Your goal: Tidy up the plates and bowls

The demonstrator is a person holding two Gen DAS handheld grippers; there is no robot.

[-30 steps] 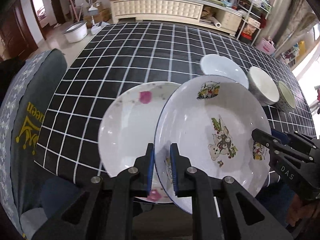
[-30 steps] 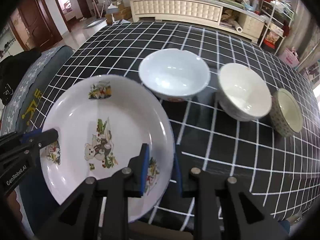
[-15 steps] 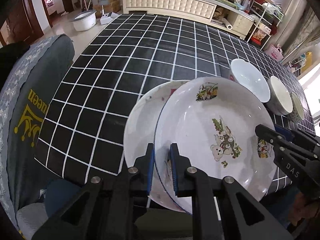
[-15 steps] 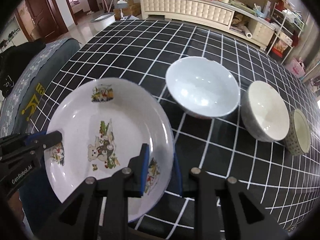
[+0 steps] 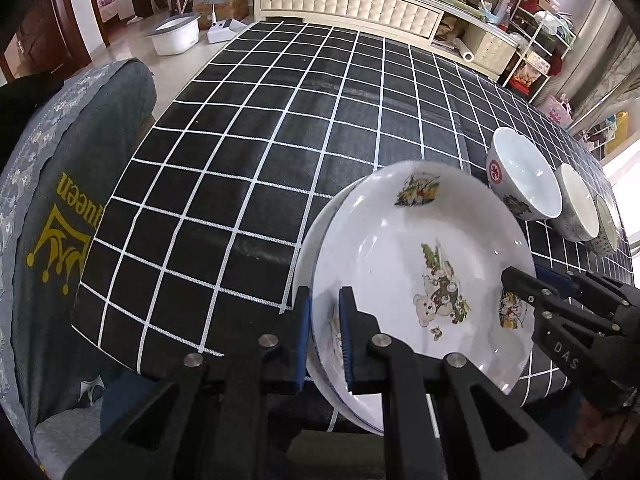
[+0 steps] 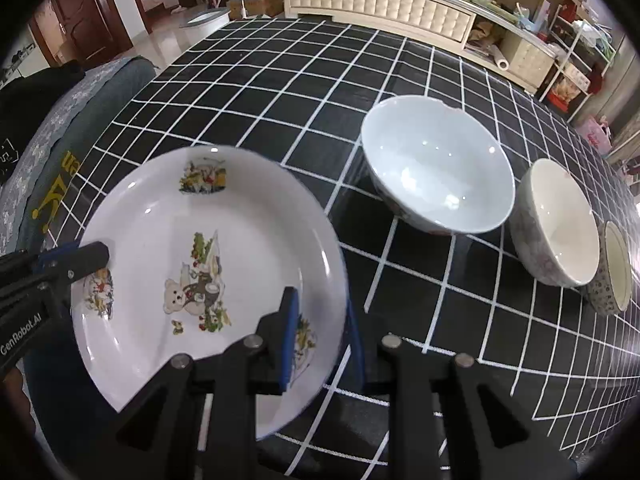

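Left gripper (image 5: 324,336) is clamped tight on the near-left rim of the white round ceramic plate with a cartoon bear print (image 5: 420,280); one blue pad sits inside the dish, the other outside.

Under it lies a second white plate (image 5: 310,240), only a sliver of rim showing at the left edge. It sits on the black tablecloth with a white grid (image 5: 260,160), close to the near edge of the table. The bear plate is almost lined up over it, tilted, and I can't tell if the two touch yet.

Right gripper (image 6: 320,340) pinches the opposite rim of the bear plate, jaws narrow with the rim between them.

Risks, left to right:
- Left pad grips glazed rim only. If either claw lets go first, the plate pivots on the other and drops edge-first onto the lower plate: chip or crack.
- Offset stack. If the plate lands off-centre, it rocks or slides toward the near table edge and goes off.
- The outer fingers sit below the rim. Lowering fully could trap them between the plates, or nudge the lower plate.
- A sideways swing right hits the large white bowl with a red emblem (image 5: 520,180), just beside the plate. The cream bowl (image 6: 556,220) and small patterned bowl (image 6: 614,268) are further right, and safer.
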